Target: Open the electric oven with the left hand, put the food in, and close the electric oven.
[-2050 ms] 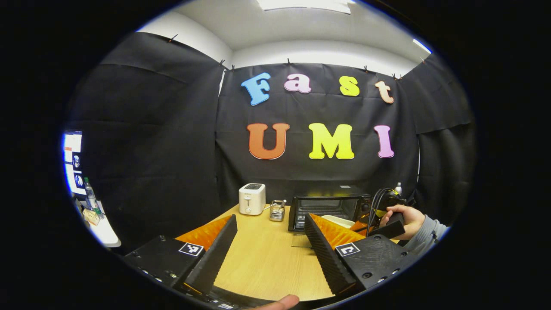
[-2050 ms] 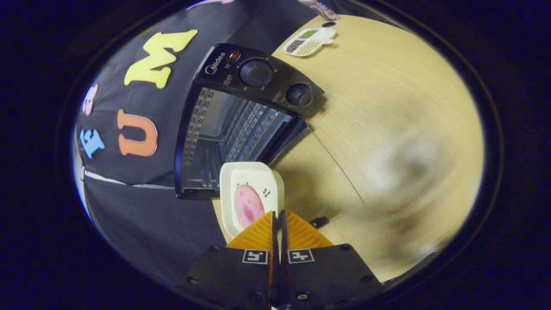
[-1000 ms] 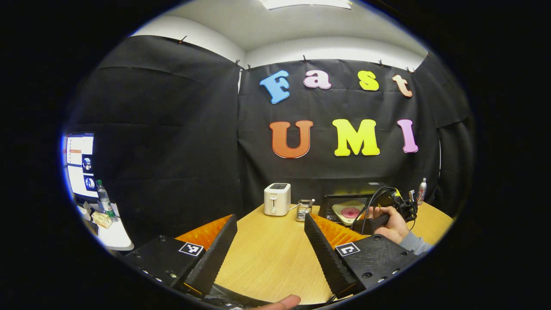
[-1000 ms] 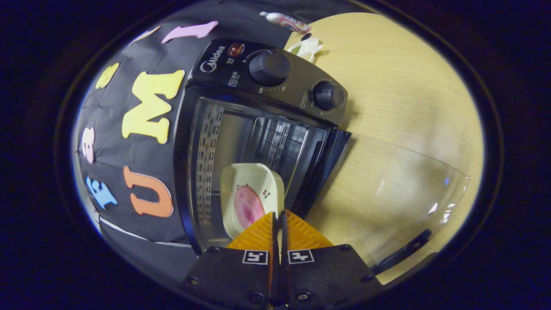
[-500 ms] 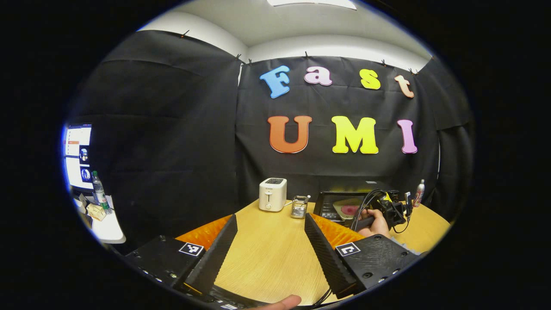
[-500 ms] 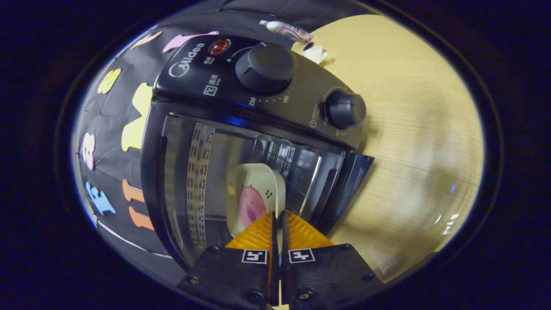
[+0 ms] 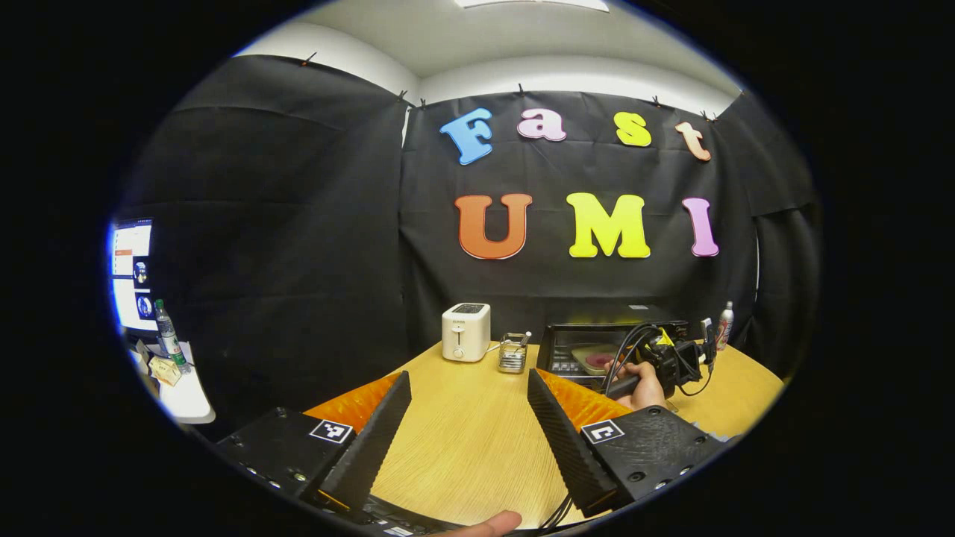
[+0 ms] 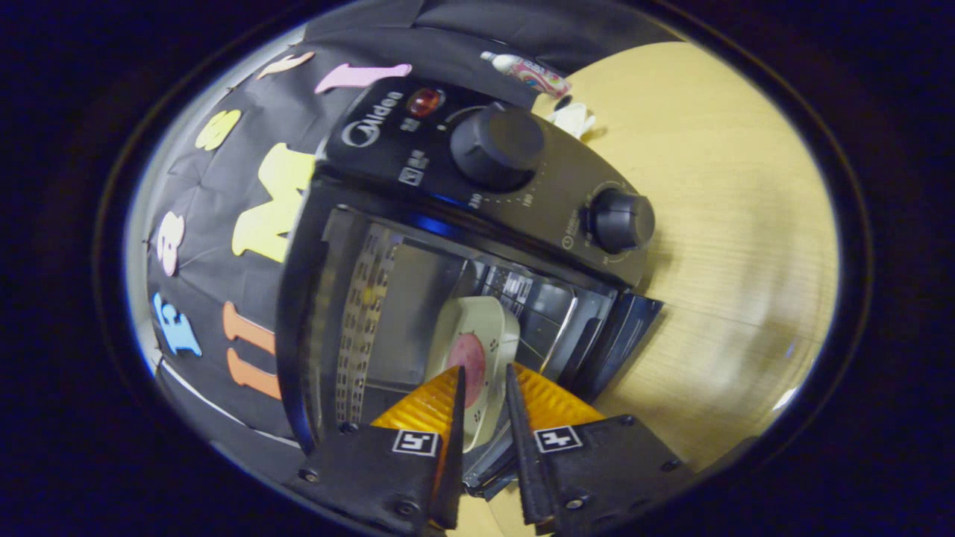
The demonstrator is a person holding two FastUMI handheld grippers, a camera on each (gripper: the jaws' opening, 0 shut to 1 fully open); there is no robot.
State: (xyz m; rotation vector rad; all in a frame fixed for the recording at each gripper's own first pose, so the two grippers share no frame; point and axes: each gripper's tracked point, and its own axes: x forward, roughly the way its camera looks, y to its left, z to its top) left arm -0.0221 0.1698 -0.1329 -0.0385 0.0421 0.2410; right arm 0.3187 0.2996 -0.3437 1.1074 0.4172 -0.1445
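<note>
I see the plate [image 8: 477, 339] with its pink slice of food [image 8: 468, 358] inside the electric oven [image 8: 418, 246], lying in the open cavity, its near rim between my right gripper [image 8: 483, 388] fingers. Those 2 fingers stand a little apart with a narrow gap on each side of the rim, so I read the right gripper as slightly open and not pressing the plate. In the right gripper view the oven appears rolled over, which tells me this gripper is turned on its side; its tips sit at the cavity mouth. The perforated wall is close on 1 side of the plate, the door hinge edge [image 8: 623, 339] on the other. In the left gripper view my left gripper [image 7: 470, 418] hovers over the wooden table [image 7: 477, 440], jaws spread wide, holding nothing, well back from the oven. A hand [image 7: 647, 388] grips the other tool at the oven front. A toaster [image 7: 465, 332] and a small rack [image 7: 512, 352] stand beside the oven.
</note>
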